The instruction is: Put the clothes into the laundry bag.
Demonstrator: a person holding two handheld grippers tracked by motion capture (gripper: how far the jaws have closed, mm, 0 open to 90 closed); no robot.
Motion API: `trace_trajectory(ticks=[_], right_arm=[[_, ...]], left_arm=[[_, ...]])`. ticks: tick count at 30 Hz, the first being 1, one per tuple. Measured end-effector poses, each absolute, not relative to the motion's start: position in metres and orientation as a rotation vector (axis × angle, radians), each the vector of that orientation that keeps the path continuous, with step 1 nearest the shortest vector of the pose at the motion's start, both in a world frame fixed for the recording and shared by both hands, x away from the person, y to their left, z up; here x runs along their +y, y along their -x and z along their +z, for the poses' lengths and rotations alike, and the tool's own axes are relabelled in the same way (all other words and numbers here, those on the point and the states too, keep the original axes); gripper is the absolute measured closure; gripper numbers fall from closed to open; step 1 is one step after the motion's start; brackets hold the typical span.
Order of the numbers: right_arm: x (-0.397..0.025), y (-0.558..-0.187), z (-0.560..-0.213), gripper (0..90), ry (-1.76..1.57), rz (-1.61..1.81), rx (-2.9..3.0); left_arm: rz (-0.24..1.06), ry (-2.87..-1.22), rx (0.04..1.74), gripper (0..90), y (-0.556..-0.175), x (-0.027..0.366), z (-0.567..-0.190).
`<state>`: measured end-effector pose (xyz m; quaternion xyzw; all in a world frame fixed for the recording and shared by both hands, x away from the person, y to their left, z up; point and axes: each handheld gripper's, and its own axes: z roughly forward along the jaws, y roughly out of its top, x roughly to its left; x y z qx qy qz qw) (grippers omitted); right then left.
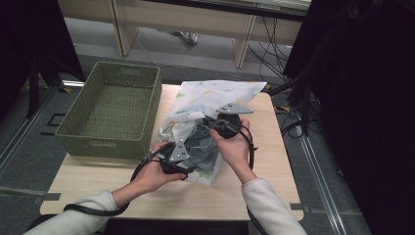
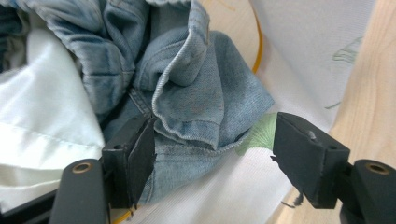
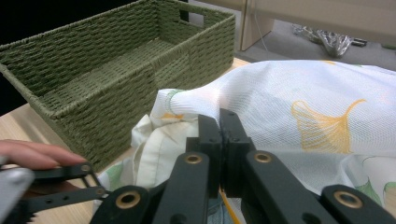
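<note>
A white mesh bag (image 1: 215, 95) printed with ginkgo leaves lies on the wooden table (image 1: 274, 166), with blue jeans (image 1: 200, 147) bunched in its mouth. My left gripper (image 1: 193, 152) is at the near side of the opening. In the left gripper view it (image 2: 215, 154) stands open, its jaws on either side of a fold of the jeans (image 2: 201, 93) over the bag's cloth (image 2: 219, 196). My right gripper (image 1: 210, 123) holds the bag's upper edge. In the right gripper view it (image 3: 219, 133) is shut on the bag's rim (image 3: 280, 98), with a yellow edge line running under the jaws.
An empty green woven basket (image 1: 103, 142) stands on the table's left half, close beside the bag (image 3: 93, 112). A hand (image 3: 32, 154) and the left gripper's linkage (image 3: 56, 186) sit near the basket's wall. Black curtains and cables flank the table on the right.
</note>
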<state>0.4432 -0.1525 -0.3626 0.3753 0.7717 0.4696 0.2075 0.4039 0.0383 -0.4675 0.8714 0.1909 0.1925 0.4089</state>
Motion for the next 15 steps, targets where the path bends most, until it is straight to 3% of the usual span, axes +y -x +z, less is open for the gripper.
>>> trace_trajectory(ticks=[10,15], right_arm=[[-0.153,-0.443,-0.363,90.0,-1.052,1.310,2.152],[-0.153,-0.444,-0.362,90.0,-1.043,1.313,2.151]], left_arm=[[0.487,-2.246,0.561,30.2,-0.428,0.018,-0.486],[0.468,-2.248,0.610,36.5,-0.433,0.012,-0.493]])
